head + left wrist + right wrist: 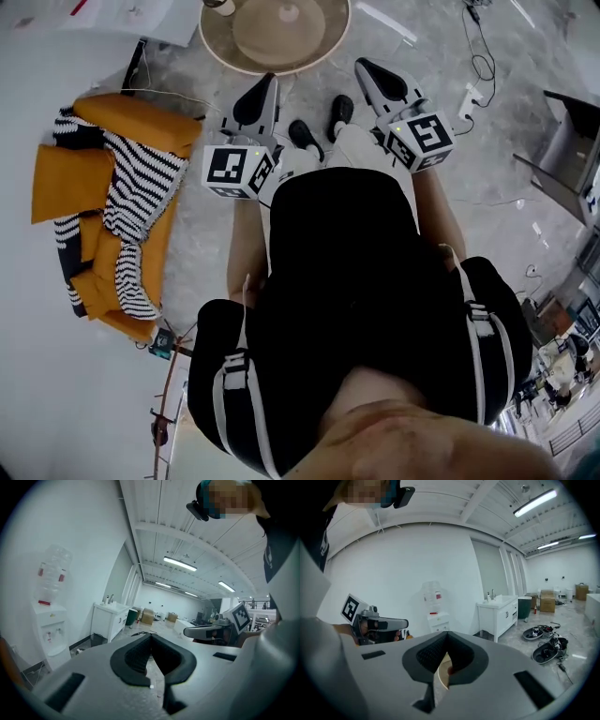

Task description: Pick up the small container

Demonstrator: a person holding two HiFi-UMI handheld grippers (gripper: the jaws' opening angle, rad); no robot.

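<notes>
The jaws of the left gripper are shut tight, tip to tip, with nothing in them. The right gripper is shut and empty too. Both are held out in front of the person, near a round counter. The small container sits at that counter's left edge, half cut off by the top of the head view, apart from both grippers.

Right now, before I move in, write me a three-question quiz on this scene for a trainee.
1. True or false: the left gripper and the right gripper both have their jaws shut with nothing between them.
2. What lies on the floor at the head view's left? A: orange and striped cushions; B: a ladder; C: a bicycle.
3. Fill in: ahead of both grippers stands a round ____.
Key: 1 true; 2 A; 3 table.
</notes>
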